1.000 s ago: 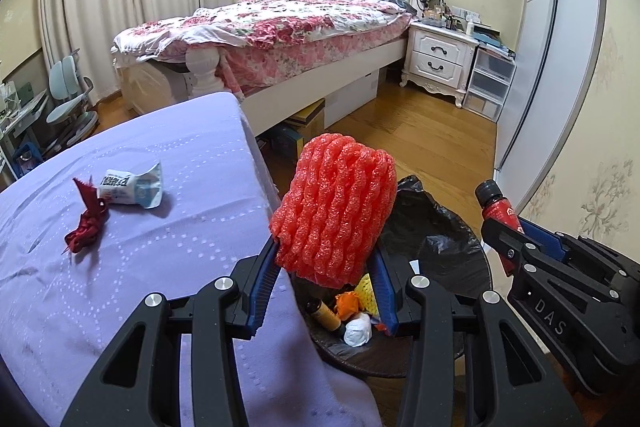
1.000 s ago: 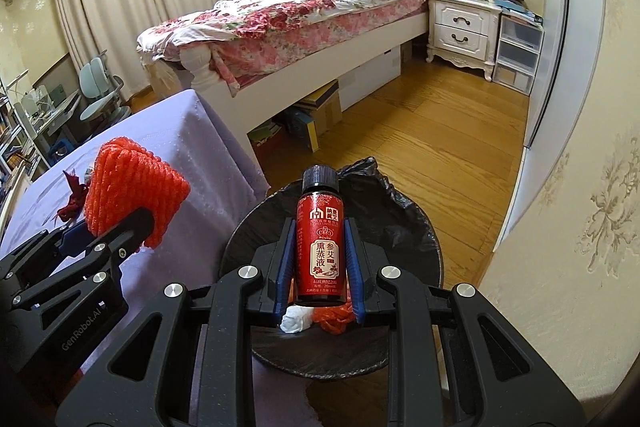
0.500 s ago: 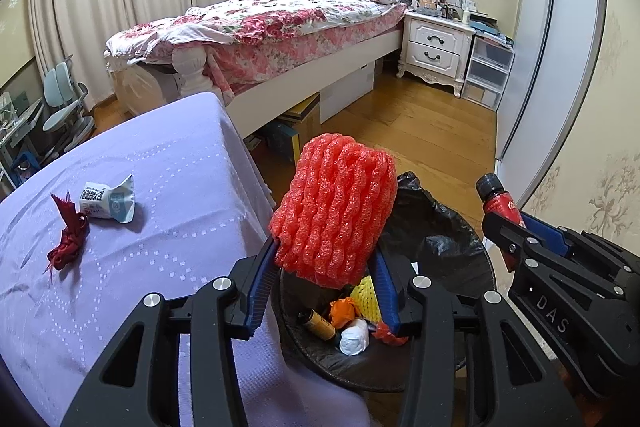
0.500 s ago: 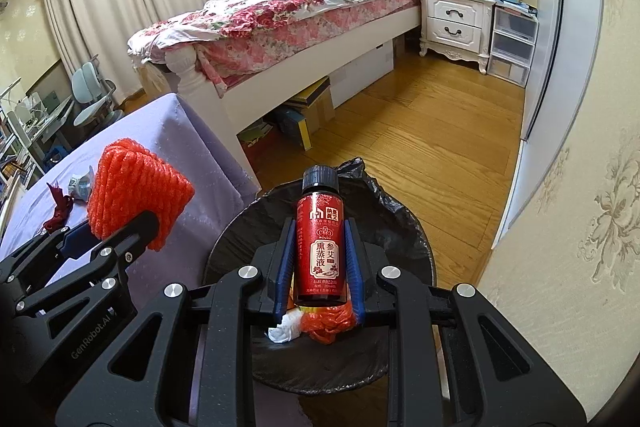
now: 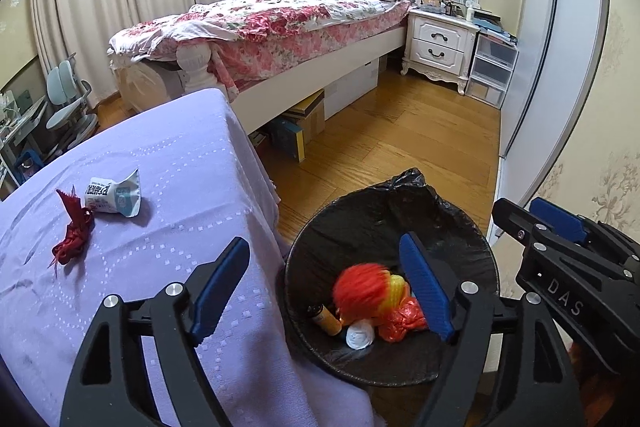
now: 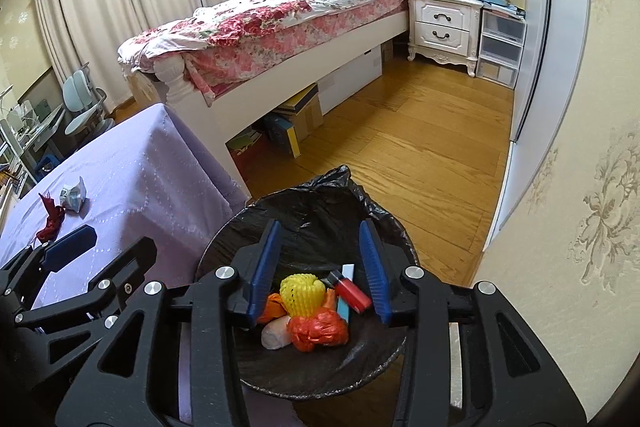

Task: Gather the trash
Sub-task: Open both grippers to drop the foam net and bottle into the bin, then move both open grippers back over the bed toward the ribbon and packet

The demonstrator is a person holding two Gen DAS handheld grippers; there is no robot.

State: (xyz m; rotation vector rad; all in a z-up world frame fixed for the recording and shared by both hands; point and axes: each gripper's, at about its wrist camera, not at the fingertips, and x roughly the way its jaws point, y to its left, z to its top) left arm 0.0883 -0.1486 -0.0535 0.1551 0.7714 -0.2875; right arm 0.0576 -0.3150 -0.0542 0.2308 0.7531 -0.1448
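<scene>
A bin with a black liner (image 5: pixel 472 243) (image 6: pixel 384 223) stands on the floor beside the purple-clothed table (image 5: pixel 160 187). My left gripper (image 5: pixel 324 287) is open and empty above the bin's left edge. A red foam net (image 5: pixel 360 291), blurred, is dropping into the bin. My right gripper (image 6: pixel 320 267) is open and empty over the bin. The red bottle (image 6: pixel 348 291) lies inside among a yellow foam net (image 6: pixel 300 291), an orange bag (image 6: pixel 320 331) and a white wad (image 6: pixel 274 337). On the table lie a crumpled white wrapper (image 5: pixel 114 193) and a red scrap (image 5: pixel 74 231).
A bed (image 5: pixel 280 27) with boxes under it stands behind the table. A white nightstand (image 5: pixel 440 43) and plastic drawers (image 5: pixel 492 71) are at the back right. Wooden floor (image 5: pixel 400 147) lies between the bed and the bin. A wall and sliding door (image 6: pixel 560 107) run along the right.
Both grippers have opened. The red foam net has left my left gripper and is falling into the bin. The red bottle has left my right gripper and lies in the bin.
</scene>
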